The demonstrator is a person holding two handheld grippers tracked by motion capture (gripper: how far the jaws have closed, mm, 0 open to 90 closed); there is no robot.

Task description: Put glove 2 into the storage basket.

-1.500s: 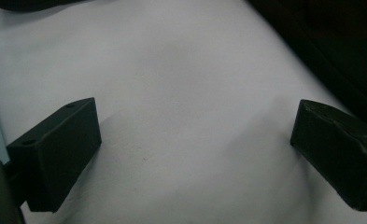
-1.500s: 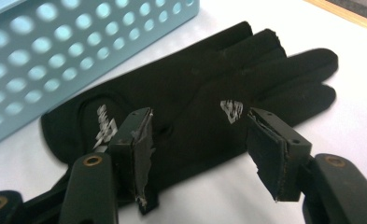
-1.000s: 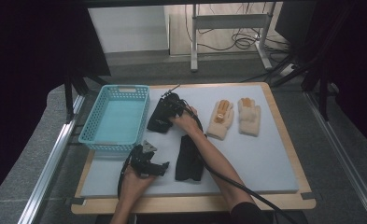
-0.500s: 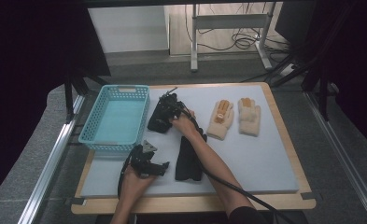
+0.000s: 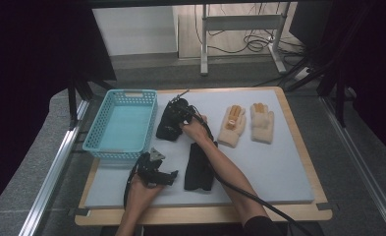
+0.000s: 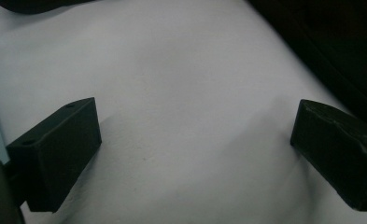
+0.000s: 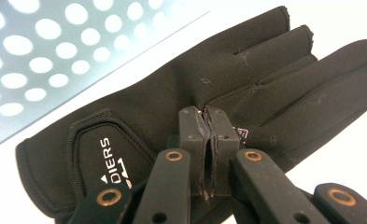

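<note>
- The right hand-held gripper point(image 5: 177, 114) sits on a black glove point(image 5: 168, 129) that lies near the far edge of the bench point(image 5: 279, 177), just beside the right wall of the blue basket point(image 5: 123, 124).
- In the right gripper view the right hand-held gripper point(image 7: 208, 125) has just been closing, and its jaws now stand pressed together with a fold of the black glove point(image 7: 181, 107) pinched between the pads, about where the palm meets the fingers.
- That glove lies flat on the grey mat point(image 7: 340, 154), cuff with white lettering toward the camera, fingers pointing away; the basket's perforated wall point(image 7: 41, 51) runs just beside it.
- A second black glove point(image 5: 199, 167) lies nearer the front edge of the bench, under the person's right forearm point(image 5: 230, 172), apart from the first.
- The left hand-held gripper point(image 5: 153, 169) rests on the mat near the front left corner of the bench, just in front of the basket's near wall and beside the second black glove.
- In the left gripper view the left hand-held gripper point(image 6: 195, 144) has its jaws wide apart, with only bare mat point(image 6: 186, 84) between them.
- Two cream gloves point(image 5: 232, 125) point(image 5: 261, 123) with orange patches lie side by side toward the far right of the bench, well apart from both hand-held grippers.
</note>
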